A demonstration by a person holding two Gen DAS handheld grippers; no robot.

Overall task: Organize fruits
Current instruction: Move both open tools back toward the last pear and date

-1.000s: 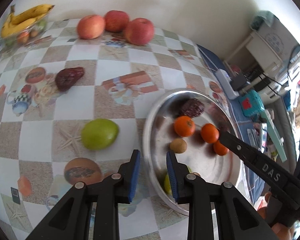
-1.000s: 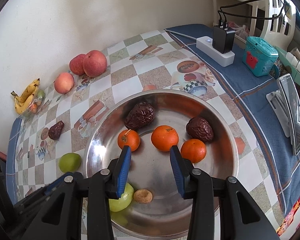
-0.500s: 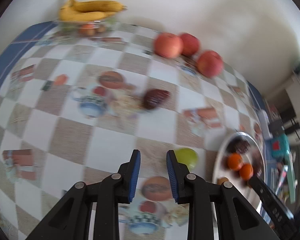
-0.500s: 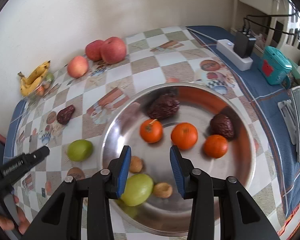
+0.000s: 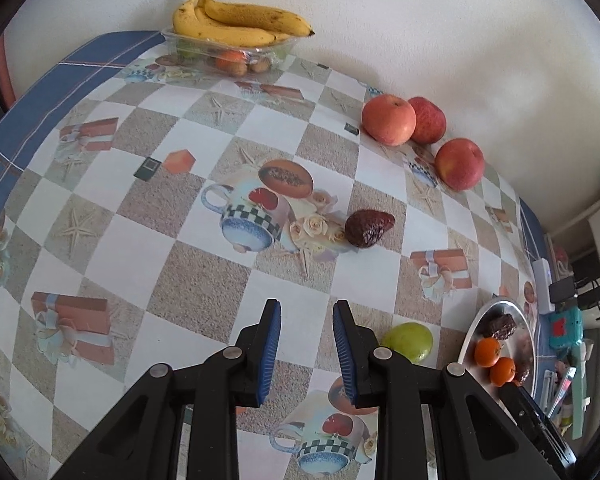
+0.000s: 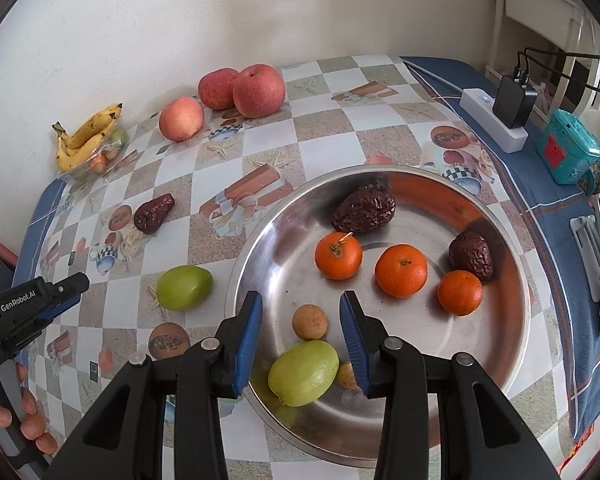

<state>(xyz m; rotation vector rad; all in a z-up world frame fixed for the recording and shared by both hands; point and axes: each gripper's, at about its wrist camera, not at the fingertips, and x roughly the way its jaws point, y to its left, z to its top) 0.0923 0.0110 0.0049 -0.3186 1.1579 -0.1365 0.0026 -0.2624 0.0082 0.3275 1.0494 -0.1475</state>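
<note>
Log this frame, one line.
left gripper: open, empty | right gripper: open, empty, over metal plate | green fruit, dark date: on table

A white power strip with a black charger lies beside a teal box.

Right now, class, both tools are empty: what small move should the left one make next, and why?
Probably ease the left tool to its right and forward, towards the green fruit on the cloth. Its jaws are open and empty, and that is the nearest loose fruit, lying just outside the metal plate, where the other small fruit already sits.
</note>
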